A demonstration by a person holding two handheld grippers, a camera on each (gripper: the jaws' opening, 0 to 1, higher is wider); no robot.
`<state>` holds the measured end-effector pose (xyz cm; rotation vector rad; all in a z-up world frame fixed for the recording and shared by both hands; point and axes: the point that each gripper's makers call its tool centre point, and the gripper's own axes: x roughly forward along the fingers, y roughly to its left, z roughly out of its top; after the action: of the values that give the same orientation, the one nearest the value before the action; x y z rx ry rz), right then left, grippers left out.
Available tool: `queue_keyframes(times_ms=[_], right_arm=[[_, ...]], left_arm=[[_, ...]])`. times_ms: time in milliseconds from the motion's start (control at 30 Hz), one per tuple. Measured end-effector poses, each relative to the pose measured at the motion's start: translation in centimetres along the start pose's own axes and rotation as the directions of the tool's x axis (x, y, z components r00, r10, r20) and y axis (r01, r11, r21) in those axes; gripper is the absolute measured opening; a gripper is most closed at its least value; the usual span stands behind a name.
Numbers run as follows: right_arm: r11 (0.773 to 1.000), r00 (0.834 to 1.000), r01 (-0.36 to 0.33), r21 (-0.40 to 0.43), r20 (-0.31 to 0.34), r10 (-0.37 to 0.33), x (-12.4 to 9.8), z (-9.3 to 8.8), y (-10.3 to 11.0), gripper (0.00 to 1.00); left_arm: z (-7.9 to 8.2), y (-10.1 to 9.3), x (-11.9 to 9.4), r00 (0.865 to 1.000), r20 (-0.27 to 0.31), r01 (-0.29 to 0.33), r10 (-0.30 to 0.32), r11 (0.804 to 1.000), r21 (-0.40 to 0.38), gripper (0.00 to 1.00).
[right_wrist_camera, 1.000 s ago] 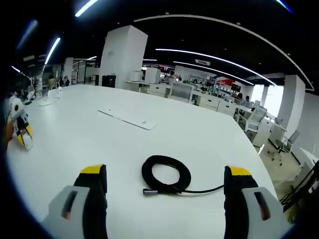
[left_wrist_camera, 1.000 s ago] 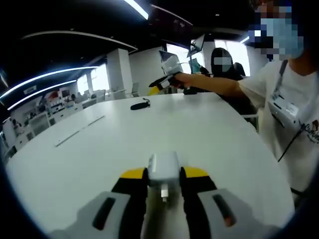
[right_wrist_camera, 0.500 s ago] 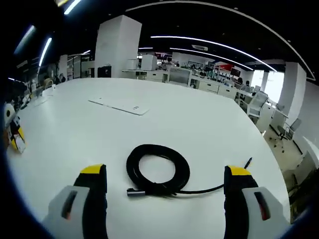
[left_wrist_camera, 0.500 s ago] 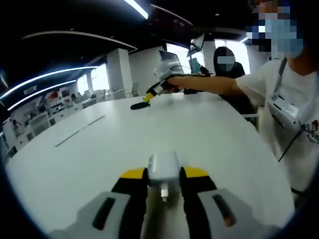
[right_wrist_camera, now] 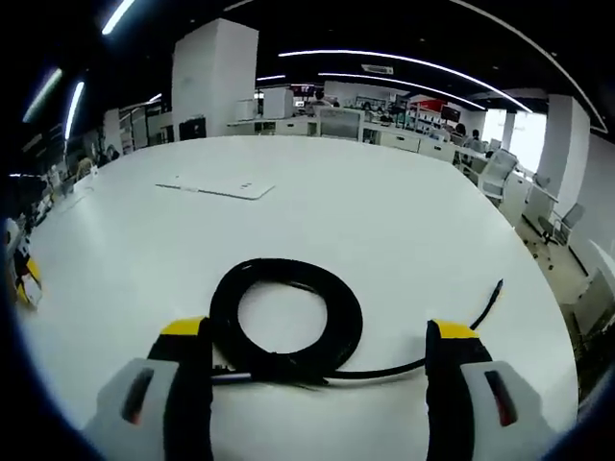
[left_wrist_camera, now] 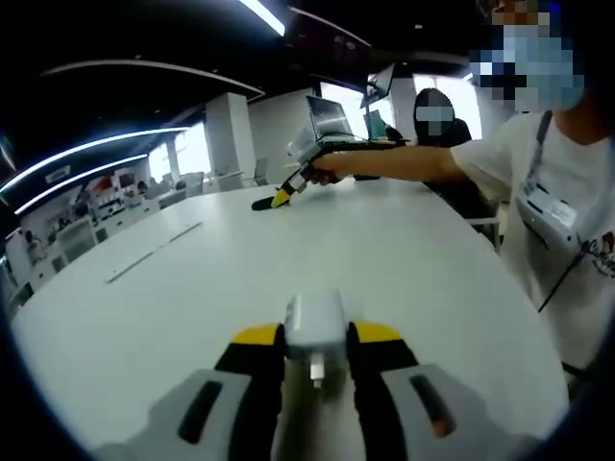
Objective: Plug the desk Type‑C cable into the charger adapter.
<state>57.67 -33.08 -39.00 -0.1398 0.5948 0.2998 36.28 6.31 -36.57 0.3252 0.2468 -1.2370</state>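
My left gripper [left_wrist_camera: 315, 338] is shut on the white charger adapter [left_wrist_camera: 315, 319], held just above the white table [left_wrist_camera: 404, 259]. At the far end of the table lies the black cable [left_wrist_camera: 261, 205], with my right gripper [left_wrist_camera: 291, 184] over it on a person's outstretched arm. In the right gripper view the coiled black Type-C cable [right_wrist_camera: 350, 322] lies between the jaws of my open right gripper [right_wrist_camera: 319, 331]. Its silver plug [right_wrist_camera: 229, 377] sits beside the left jaw, and its loose end [right_wrist_camera: 495, 291] trails to the right. The left gripper [right_wrist_camera: 19, 277] shows at the left edge.
A person in a white shirt [left_wrist_camera: 567, 221] stands at the table's right side, and another person sits behind. A flat white plate [right_wrist_camera: 216, 186] lies further along the table [right_wrist_camera: 404, 221]. Desks, chairs and a pillar [right_wrist_camera: 213, 82] fill the office behind.
My right gripper has moved forward and down to the coiled cable, which now lies between its open jaws. The left gripper has stayed still with the adapter.
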Motion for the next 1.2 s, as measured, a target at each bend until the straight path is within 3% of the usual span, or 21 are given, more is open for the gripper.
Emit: queue_keyframes(times_ms=[433,567,733,1200], right_arm=[[0.999,0.999,-0.044,0.017,0.015,0.043,0.4,0.4,0.5,0.80],[0.998,0.998,-0.055,0.009,0.021,0.055,0.2,0.3,0.9,0.69],[0.998,0.998,-0.062,0.003,0.030,0.062,0.3,0.3,1.2,0.64],[0.998,0.997,-0.063,0.002,0.041,0.063,0.0,0.0,1.6,0.63]], left_arm=[[0.0,0.0,0.0,1.000,-0.005,-0.001,0.001,1.000,0.005,0.26],[0.0,0.2,-0.1,1.000,-0.007,-0.002,0.002,1.000,0.006,0.26],[-0.1,0.2,0.0,1.000,-0.010,-0.004,0.004,1.000,0.009,0.26],[-0.2,0.0,0.0,1.000,-0.015,-0.005,0.005,1.000,0.011,0.26]])
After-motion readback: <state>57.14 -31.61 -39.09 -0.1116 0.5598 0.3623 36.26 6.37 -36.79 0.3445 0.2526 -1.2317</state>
